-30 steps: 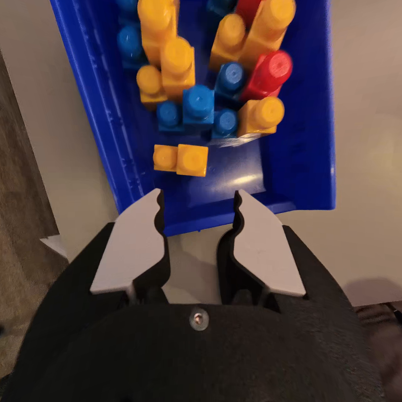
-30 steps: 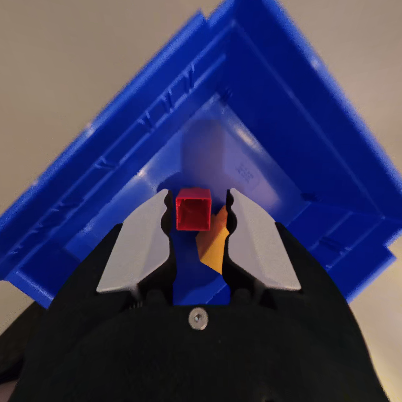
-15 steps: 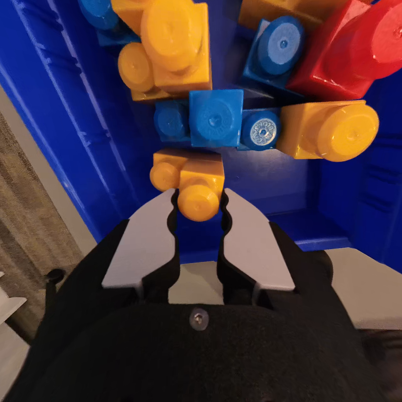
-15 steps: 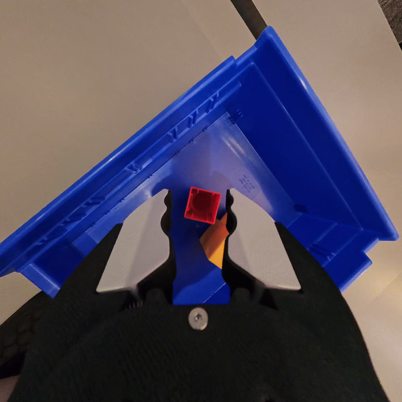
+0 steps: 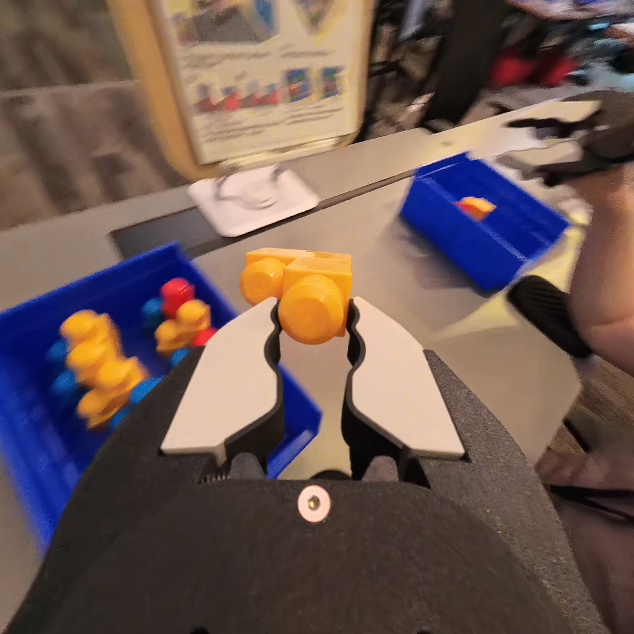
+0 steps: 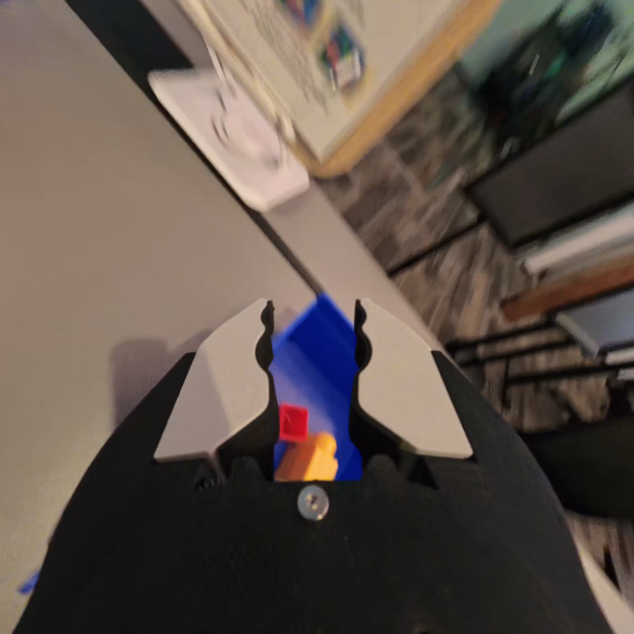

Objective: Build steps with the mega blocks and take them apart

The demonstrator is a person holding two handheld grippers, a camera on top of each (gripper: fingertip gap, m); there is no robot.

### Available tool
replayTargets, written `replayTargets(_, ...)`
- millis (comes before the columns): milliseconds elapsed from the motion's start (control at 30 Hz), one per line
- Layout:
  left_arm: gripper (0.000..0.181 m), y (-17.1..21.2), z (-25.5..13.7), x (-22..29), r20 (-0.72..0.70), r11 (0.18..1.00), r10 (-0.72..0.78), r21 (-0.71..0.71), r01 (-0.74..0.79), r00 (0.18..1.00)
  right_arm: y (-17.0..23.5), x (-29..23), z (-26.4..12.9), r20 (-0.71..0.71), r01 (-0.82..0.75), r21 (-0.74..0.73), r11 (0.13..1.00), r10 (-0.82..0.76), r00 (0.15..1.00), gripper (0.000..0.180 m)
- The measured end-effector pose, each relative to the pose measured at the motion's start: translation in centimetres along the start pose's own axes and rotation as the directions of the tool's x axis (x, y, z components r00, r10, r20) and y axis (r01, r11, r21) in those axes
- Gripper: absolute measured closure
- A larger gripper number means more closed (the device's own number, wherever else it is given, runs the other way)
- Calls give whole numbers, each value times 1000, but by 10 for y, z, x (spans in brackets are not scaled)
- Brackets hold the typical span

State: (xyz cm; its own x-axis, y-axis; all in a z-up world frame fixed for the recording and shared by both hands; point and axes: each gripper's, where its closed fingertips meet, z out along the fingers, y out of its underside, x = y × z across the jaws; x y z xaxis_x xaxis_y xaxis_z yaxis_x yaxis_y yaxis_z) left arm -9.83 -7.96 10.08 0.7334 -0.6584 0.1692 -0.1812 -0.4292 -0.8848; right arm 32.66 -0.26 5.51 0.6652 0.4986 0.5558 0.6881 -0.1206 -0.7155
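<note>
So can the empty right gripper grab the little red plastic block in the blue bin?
Probably yes: the right gripper is open and empty, and the red block lies uncovered beside a yellow block.

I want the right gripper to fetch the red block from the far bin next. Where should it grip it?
Probably straight down from above, right gripper closing on the red block's two flat outer walls. The orange block crowds one corner, so pick the free faces.
</note>
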Motion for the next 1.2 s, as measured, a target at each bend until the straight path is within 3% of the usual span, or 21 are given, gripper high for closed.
replayTargets(67,144,-13,16,41,-153,998,57,46,-51,987,-56,-38,-16,20,78,239,968,-85,996,125)
replayTargets(167,144,-23,45,106,-422,996,74,76,-46,904,-117,-115,-43,22,186,552,813,-237,971,110)
replayTargets(267,144,-14,76,155,-592,999,46,16,-44,804,-140,-173,-56,-117,341,664,666,-357,927,105)
replayTargets(367,144,-4,95,185,-684,998,18,-29,-51,729,-146,-191,-64,-266,441,687,577,-365,892,106)
replayTargets(433,145,-5,98,194,-713,999,27,-9,-47,700,-144,-187,-64,-273,436,681,588,-349,896,140)
replayTargets(533,141,-18,97,195,-674,986,164,143,-90,720,-144,-180,-69,-136,314,712,628,-315,939,142)
replayTargets(633,114,-29,96,185,-493,913,383,332,-238,781,-144,-184,-73,178,62,728,683,-274,945,142)
replayTargets(733,130,-26,85,192,-355,774,579,522,-358,734,-140,-196,-78,542,-209,628,750,-228,809,142)
replayTargets(800,145,-17,85,200,-345,729,643,549,-409,683,-137,-201,-80,679,-310,552,774,-201,706,142)
replayTargets(867,131,0,92,207,-427,766,633,463,-445,646,-135,-200,-80,727,-362,527,769,-187,661,142)
replayTargets(933,120,4,105,202,-408,780,621,405,-477,669,-132,-201,-79,745,-362,518,775,-201,636,143)
replayTargets(1033,139,11,109,207,-449,779,625,418,-468,639,-130,-204,-78,733,-332,534,777,-231,640,142)
replayTargets(1200,144,22,114,208,-527,789,610,336,-514,592,-123,-203,-76,728,-285,536,795,-264,633,142)
